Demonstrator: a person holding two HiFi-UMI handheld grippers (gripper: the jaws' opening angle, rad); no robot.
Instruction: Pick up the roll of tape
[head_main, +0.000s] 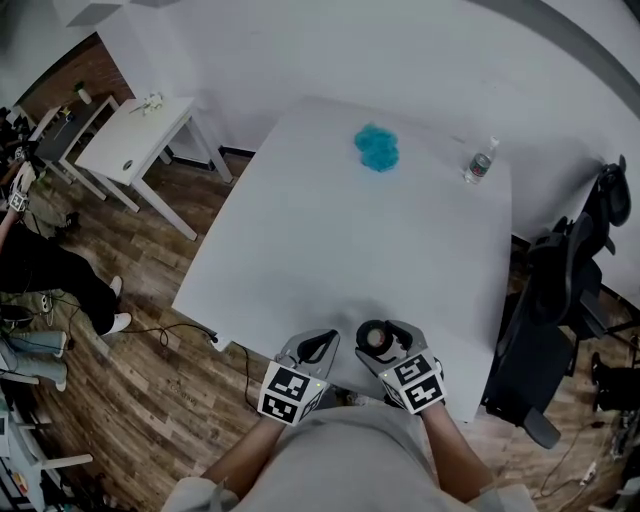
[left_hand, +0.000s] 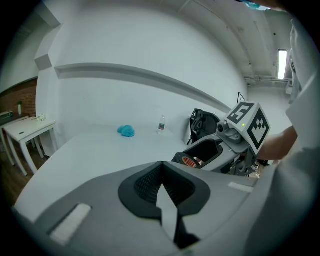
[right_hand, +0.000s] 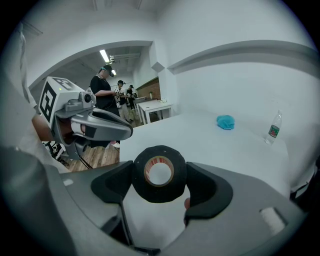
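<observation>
Tape roll, probably light and stiff, is pinched across its outer rim by the right gripper fingers, while the left gripper fingers are pressed together.

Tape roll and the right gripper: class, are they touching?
Touching. In the right gripper view, the right gripper presses its pads against both sides of the black tape roll.

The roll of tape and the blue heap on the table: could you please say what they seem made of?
Roll of tape: matte black wrap, likely cloth or vinyl; tan printed core, probably cardboard. Blue heap: crumpled, fuzzy-looking, likely cloth.
</observation>
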